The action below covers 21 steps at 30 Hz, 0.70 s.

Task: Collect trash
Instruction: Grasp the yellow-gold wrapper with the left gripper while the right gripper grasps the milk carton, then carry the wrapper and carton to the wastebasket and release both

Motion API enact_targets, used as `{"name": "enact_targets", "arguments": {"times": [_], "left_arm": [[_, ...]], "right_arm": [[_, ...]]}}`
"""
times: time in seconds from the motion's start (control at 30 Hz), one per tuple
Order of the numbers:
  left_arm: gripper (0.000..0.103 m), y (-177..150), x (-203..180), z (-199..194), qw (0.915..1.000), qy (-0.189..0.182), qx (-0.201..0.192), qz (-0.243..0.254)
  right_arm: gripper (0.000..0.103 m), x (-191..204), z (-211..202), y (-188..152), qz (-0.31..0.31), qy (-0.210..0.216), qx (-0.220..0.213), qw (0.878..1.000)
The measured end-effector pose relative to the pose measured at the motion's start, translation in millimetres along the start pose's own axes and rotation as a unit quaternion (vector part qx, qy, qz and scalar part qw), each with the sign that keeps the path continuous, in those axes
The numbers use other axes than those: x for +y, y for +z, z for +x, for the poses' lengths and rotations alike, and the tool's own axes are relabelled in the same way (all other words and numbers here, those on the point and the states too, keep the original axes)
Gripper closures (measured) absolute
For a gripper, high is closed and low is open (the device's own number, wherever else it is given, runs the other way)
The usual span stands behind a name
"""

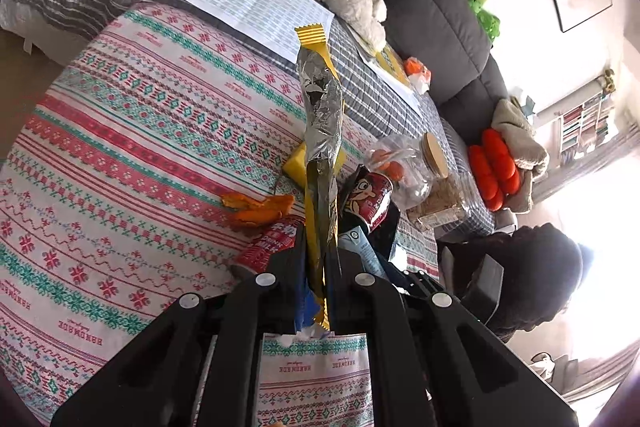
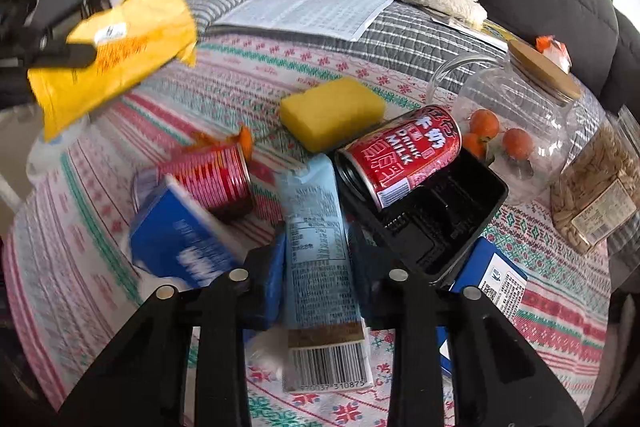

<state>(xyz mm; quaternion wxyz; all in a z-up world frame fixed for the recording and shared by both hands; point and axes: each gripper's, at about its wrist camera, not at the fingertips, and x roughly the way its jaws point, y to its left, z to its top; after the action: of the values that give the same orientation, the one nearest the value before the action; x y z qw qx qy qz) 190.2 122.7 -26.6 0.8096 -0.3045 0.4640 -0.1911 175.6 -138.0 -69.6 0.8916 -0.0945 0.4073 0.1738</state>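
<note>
1. My left hand-held gripper (image 1: 316,267) is clenched on a yellow wrapper (image 1: 320,131). The wrapper stands up out of the jaws, its foil inside showing, lifted clear of the patterned cloth (image 1: 120,155). From my right wrist view the same wrapper (image 2: 116,43) hangs at the far left, above the cloth.
2. Below it lie a blue carton (image 2: 180,239), blurred, and a red striped can (image 2: 212,175) on its side, just left of my right hand-held gripper (image 2: 320,259).
3. My right hand-held gripper has a light-blue snack packet (image 2: 316,227) between its fingers. The packet runs lengthwise through the gap, barcode end nearest me. The jaws sit close on both its edges, but I cannot tell whether the pads are pressing yet.
4. Just beyond the packet's far end sits a yellow sponge (image 2: 332,111).
5. Right of the packet, a red milk can (image 2: 400,155) lies tilted on the rim of a black plastic tray (image 2: 440,223), touching it.
6. Further right are a clear jar with a wooden lid (image 2: 532,107), small orange fruits (image 2: 516,143), and a bag of seeds (image 2: 596,195).
</note>
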Motion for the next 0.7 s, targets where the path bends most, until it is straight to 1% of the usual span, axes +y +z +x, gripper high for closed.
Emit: {"name": "enact_targets", "arguments": {"times": [0.17, 0.4, 0.7], "left_arm": [[0.095, 0.9, 5.3, -12.4, 0.9999, 0.001, -0.011, -0.002], [0.095, 0.0, 14.4, -31.9, 0.9997, 0.001, -0.025, -0.004], [0.095, 0.2, 37.4, -64.1, 0.9986, 0.002, -0.049, -0.020]], "right_arm": [[0.075, 2.9, -15.0, 8.2, 0.016, -0.009, -0.024, 1.000], [0.075, 5.6, -41.9, 20.7, 0.045, -0.017, -0.069, 0.996], [0.075, 33.0, -64.0, 39.8, 0.047, -0.003, -0.118, 0.992]]}}
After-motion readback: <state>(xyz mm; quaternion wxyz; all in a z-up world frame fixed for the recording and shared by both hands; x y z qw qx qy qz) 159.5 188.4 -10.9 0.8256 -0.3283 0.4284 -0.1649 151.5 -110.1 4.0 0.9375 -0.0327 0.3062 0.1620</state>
